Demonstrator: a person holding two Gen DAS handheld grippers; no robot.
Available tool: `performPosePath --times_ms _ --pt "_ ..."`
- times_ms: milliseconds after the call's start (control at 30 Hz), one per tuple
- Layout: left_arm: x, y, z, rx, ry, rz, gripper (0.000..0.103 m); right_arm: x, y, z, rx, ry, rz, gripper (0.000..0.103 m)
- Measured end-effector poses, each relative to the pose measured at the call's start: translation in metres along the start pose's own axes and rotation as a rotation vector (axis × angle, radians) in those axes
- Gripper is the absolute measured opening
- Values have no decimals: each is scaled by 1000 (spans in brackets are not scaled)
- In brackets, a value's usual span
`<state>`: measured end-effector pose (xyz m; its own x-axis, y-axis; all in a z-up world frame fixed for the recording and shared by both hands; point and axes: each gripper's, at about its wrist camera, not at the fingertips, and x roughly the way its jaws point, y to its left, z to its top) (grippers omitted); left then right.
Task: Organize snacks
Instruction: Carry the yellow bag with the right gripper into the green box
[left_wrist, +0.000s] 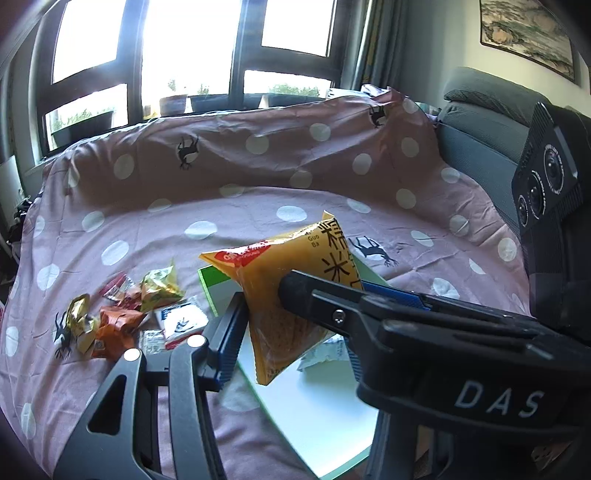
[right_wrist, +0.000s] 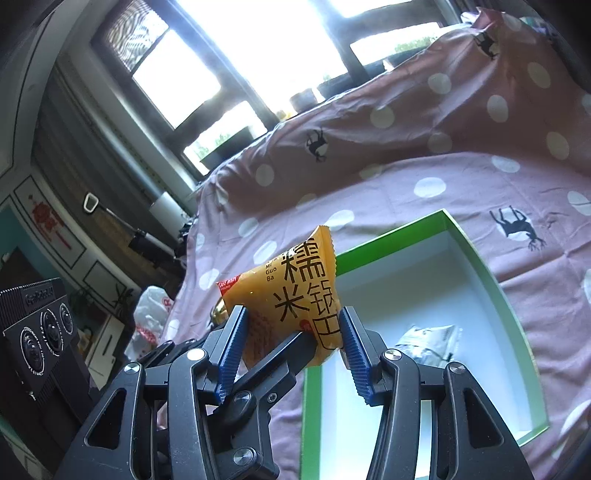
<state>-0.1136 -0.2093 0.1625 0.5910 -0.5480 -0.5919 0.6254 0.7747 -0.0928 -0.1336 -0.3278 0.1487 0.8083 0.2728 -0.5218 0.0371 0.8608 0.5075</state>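
— What do we read on the yellow snack packet (right_wrist: 295, 295)?
— "Mi Guo Ba"; both our right gripper (right_wrist: 291, 328) and left gripper (left_wrist: 266, 306) clamp it.
— Beneath them?
— The green-rimmed box (right_wrist: 491, 273), one silver packet (right_wrist: 428, 339) inside; loose snacks (left_wrist: 122, 314) left.

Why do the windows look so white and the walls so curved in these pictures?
Left wrist view: the window is blown out by daylight, while the yellow snack packet stays readable; straight edges bow from the fisheye lens. Right wrist view: the same glare washes out the panes, the room's left side falls dark, and the green box looks bent.
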Motion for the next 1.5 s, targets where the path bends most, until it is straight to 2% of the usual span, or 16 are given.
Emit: performPosePath --times_ms 333,900,1500 --pt "21 -21 8 33 22 -51 49 -14 -27 7 48 -37 -43 53" --pt "64 -32 6 15 110 -85 48 3 -69 9 155 17 -80 53" --pt "91 -25 0 -35 186 -107 47 23 -83 6 182 74 -127 53"
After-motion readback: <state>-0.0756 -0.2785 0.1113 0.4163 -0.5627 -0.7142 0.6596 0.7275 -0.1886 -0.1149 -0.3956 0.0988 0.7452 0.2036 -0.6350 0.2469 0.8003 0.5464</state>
